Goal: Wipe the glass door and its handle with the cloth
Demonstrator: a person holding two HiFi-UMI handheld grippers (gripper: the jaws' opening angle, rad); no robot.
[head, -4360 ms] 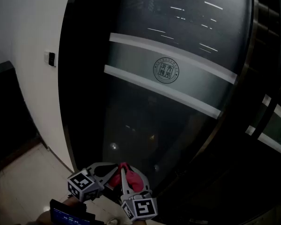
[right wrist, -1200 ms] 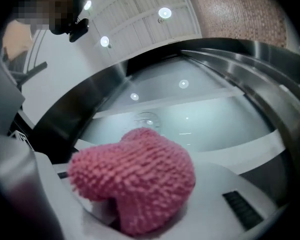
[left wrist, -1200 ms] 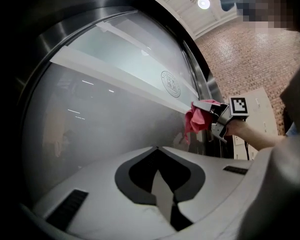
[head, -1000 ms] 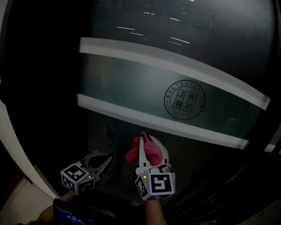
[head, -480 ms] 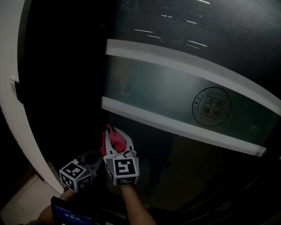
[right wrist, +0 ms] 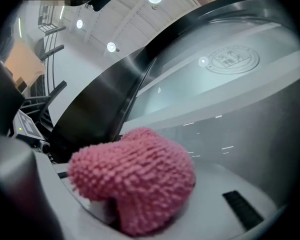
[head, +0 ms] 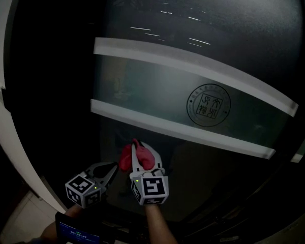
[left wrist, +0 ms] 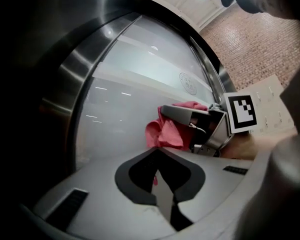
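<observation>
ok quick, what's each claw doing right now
left claw: closed, nothing in it
right claw: closed on the pink cloth

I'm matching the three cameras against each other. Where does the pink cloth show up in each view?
Head view: the pink cloth sits low, left of centre.
Left gripper view: it is near the middle, just above this gripper's own jaws.
Right gripper view: it fills the lower centre.
Shared landmark: the round seal on the glass door, also seen in the left gripper view and the right gripper view.
</observation>
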